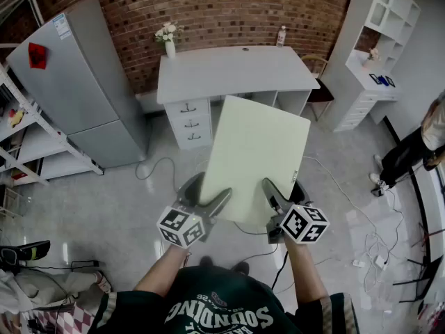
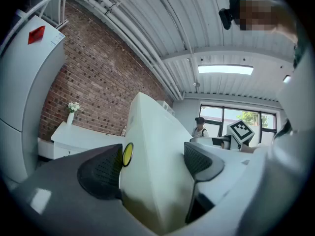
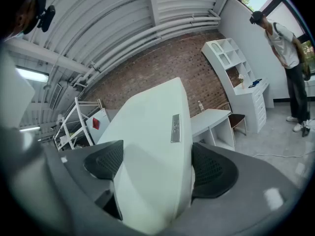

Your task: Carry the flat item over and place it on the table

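The left tool (image 1: pixel 208 195) and right tool (image 1: pixel 281 193) each clamp the near edge of the board (image 1: pixel 257 152), held in mid-air. The bench (image 1: pixel 229 72) is ahead, well apart; placing is not yet done.

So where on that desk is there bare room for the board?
Nearly the whole desk top is bare: the broad stretch between the flower vase at its back left corner and the bottle at its back right corner, forward to the front edge. Only those two back corners are taken.
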`<state>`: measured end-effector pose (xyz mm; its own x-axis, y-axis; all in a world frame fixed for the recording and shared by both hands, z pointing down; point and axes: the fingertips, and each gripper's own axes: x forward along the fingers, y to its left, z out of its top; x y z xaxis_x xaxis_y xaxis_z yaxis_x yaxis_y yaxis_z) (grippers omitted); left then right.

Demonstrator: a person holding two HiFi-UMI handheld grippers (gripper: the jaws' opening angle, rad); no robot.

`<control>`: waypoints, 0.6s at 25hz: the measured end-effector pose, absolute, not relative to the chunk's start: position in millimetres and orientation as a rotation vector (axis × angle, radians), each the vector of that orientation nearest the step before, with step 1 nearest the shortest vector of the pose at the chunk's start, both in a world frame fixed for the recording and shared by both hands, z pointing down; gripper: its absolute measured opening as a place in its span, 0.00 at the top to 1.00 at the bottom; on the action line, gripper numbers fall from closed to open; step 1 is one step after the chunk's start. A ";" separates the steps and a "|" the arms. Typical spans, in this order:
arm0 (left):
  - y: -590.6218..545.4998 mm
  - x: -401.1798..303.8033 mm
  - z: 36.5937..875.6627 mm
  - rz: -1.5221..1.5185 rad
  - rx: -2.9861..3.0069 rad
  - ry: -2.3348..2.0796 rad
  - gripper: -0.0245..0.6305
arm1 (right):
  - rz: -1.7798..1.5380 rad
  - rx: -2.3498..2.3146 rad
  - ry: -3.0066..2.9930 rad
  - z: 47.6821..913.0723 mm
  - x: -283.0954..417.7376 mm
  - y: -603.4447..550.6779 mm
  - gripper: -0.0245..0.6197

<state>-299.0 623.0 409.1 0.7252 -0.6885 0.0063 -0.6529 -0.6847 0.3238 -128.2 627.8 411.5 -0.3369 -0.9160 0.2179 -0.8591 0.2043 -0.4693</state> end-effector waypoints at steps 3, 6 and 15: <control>623.7 -297.7 409.9 -0.178 2.624 -1.051 0.36 | -0.790 -1.731 2.356 410.7 -127.0 627.9 0.28; 626.1 -295.6 410.7 -0.182 2.620 -1.058 0.36 | -0.788 -1.726 2.364 411.5 -124.7 629.0 0.28; 639.0 -279.6 420.2 -0.177 2.593 -1.076 0.36 | -0.805 -1.715 2.388 419.5 -108.8 638.6 0.28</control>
